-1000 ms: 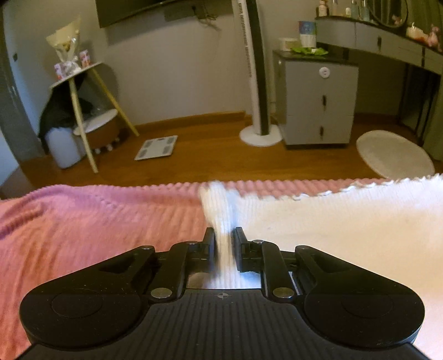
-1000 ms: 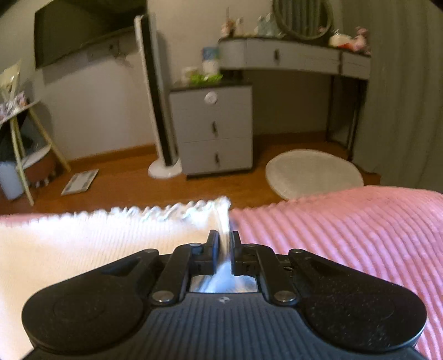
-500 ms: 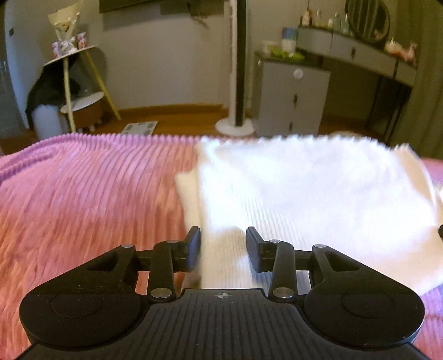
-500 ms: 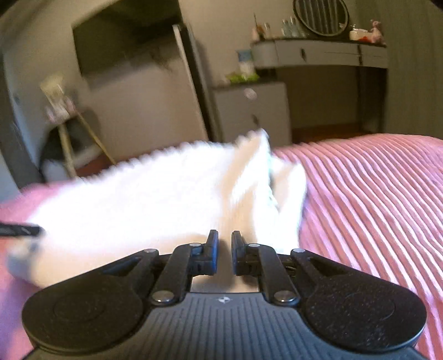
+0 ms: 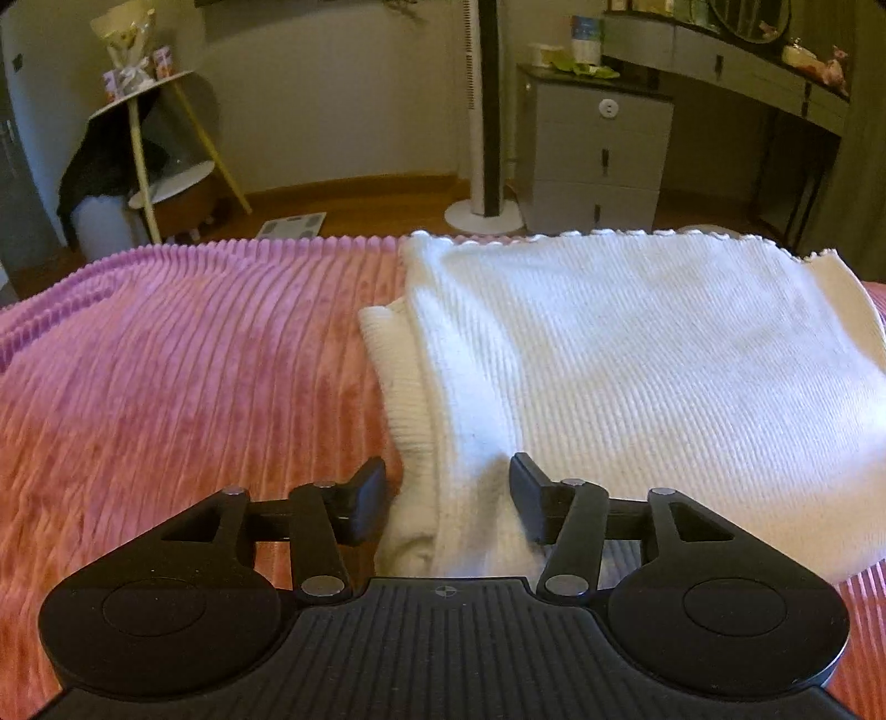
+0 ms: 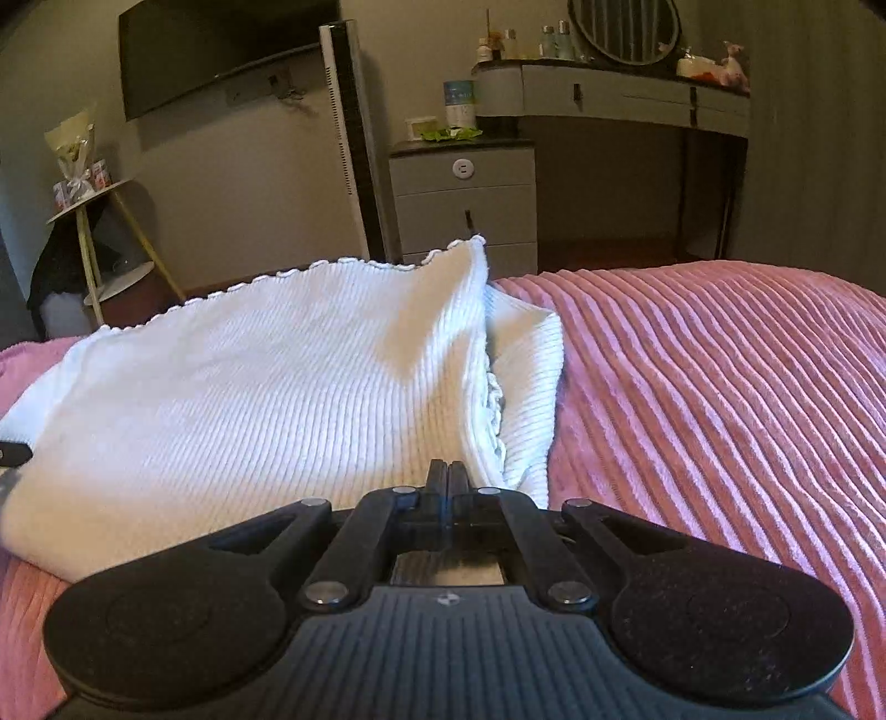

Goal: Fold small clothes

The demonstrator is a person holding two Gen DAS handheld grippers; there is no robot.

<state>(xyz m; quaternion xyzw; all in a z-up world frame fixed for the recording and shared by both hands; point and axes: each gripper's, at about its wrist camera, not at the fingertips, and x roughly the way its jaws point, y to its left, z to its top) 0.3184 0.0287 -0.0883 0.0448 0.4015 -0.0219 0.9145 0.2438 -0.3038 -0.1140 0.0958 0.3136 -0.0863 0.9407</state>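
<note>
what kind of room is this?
Most likely a bedroom: a pink ribbed bedspread with a white knit garment on it, a dressing table with a round mirror, and a drawer unit.

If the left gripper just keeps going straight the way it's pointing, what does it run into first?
Most likely the white knit garment. The left gripper has just been opening, its jaws now apart around the garment's near corner, not pressing it. It angles down at the pink bedspread, so going on should press into the folded cloth.

We see our right gripper, fingers pressed together, at the near edge of the folded white garment on the pink bedspread.
</note>
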